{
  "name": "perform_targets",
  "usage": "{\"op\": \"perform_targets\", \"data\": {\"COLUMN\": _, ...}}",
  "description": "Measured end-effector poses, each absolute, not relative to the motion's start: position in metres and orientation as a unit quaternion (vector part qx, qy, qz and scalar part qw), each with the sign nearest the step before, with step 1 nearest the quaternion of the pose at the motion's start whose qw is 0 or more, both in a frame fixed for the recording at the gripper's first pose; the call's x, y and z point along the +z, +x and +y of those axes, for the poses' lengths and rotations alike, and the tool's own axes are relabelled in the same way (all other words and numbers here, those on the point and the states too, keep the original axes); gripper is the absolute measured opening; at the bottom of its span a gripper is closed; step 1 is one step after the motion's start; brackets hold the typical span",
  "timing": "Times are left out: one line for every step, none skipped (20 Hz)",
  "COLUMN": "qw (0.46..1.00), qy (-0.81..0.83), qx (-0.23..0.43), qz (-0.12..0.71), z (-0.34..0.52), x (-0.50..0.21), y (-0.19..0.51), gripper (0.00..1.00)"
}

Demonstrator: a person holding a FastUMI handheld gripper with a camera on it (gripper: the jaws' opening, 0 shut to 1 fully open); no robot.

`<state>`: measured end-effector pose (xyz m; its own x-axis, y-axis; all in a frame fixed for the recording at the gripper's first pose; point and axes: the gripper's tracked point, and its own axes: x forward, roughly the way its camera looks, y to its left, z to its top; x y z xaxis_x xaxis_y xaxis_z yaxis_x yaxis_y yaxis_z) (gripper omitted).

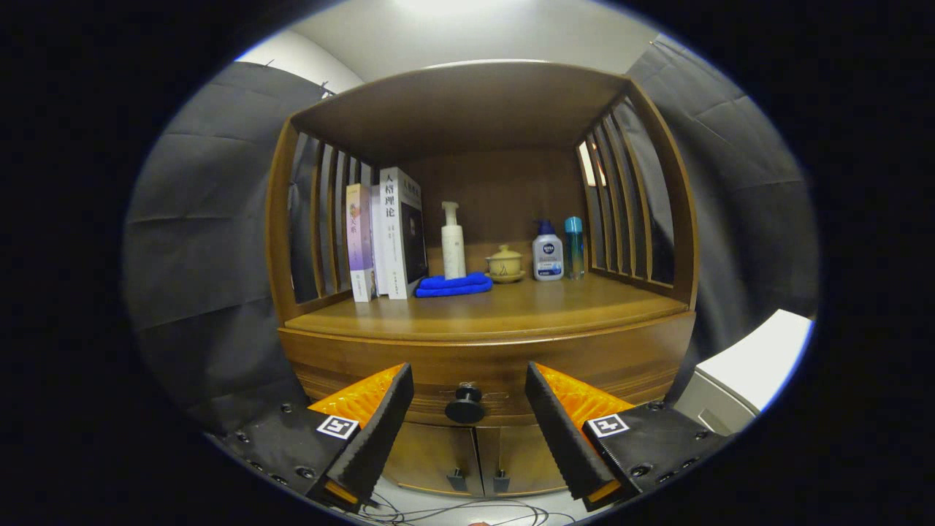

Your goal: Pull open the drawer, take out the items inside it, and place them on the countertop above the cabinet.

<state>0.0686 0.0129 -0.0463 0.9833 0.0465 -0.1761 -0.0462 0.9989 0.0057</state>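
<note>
Spread fingers of the gripper are flanking the knob without touching it. That round knob is sitting at the drawer front's centre, below the countertop; it looks rigid, smooth, possibly slippery, the best hold.

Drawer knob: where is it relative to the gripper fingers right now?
The drawer knob sits centred on the closed drawer front, between the open gripper's two fingers, untouched, just above the lower cabinet doors.

Glossy wooden cabinet, matt black knob.
</note>
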Motion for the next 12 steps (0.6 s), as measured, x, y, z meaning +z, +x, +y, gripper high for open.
{"op": "perform_targets", "data": {"qw": 0.995, "qy": 0.005, "qx": 0.021, "qz": 0.098, "z": 0.012, "x": -0.051, "y": 0.072, "gripper": 0.98}}
{"op": "perform_targets", "data": {"qw": 0.994, "qy": 0.011, "qx": 0.019, "qz": 0.107, "z": 0.011, "x": -0.057, "y": 0.074, "gripper": 0.98}}
{"op": "perform_targets", "data": {"qw": 0.993, "qy": 0.016, "qx": 0.016, "qz": 0.113, "z": 0.01, "x": -0.062, "y": 0.078, "gripper": 0.98}}
{"op": "perform_targets", "data": {"qw": 0.993, "qy": 0.02, "qx": 0.016, "qz": 0.118, "z": 0.01, "x": -0.066, "y": 0.081, "gripper": 0.98}}
{"op": "perform_targets", "data": {"qw": 0.992, "qy": 0.021, "qx": 0.018, "qz": 0.123, "z": 0.012, "x": -0.072, "y": 0.084, "gripper": 0.98}}
{"op": "perform_targets", "data": {"qw": 0.991, "qy": 0.017, "qx": 0.018, "qz": 0.128, "z": 0.013, "x": -0.077, "y": 0.089, "gripper": 0.98}}
{"op": "perform_targets", "data": {"qw": 0.991, "qy": 0.011, "qx": 0.018, "qz": 0.131, "z": 0.014, "x": -0.08, "y": 0.093, "gripper": 0.98}}
{"op": "perform_targets", "data": {"qw": 0.991, "qy": 0.006, "qx": 0.02, "qz": 0.132, "z": 0.016, "x": -0.082, "y": 0.096, "gripper": 0.98}}
{"op": "perform_targets", "data": {"qw": 0.991, "qy": 0.002, "qx": 0.019, "qz": 0.132, "z": 0.017, "x": -0.084, "y": 0.099, "gripper": 0.98}}
{"op": "perform_targets", "data": {"qw": 0.991, "qy": 0.001, "qx": 0.017, "qz": 0.133, "z": 0.017, "x": -0.088, "y": 0.101, "gripper": 0.98}}
{"op": "perform_targets", "data": {"qw": 0.99, "qy": 0.002, "qx": 0.016, "qz": 0.137, "z": 0.018, "x": -0.091, "y": 0.103, "gripper": 0.98}}
{"op": "perform_targets", "data": {"qw": 0.99, "qy": 0.002, "qx": 0.012, "qz": 0.143, "z": 0.017, "x": -0.095, "y": 0.105, "gripper": 0.98}}
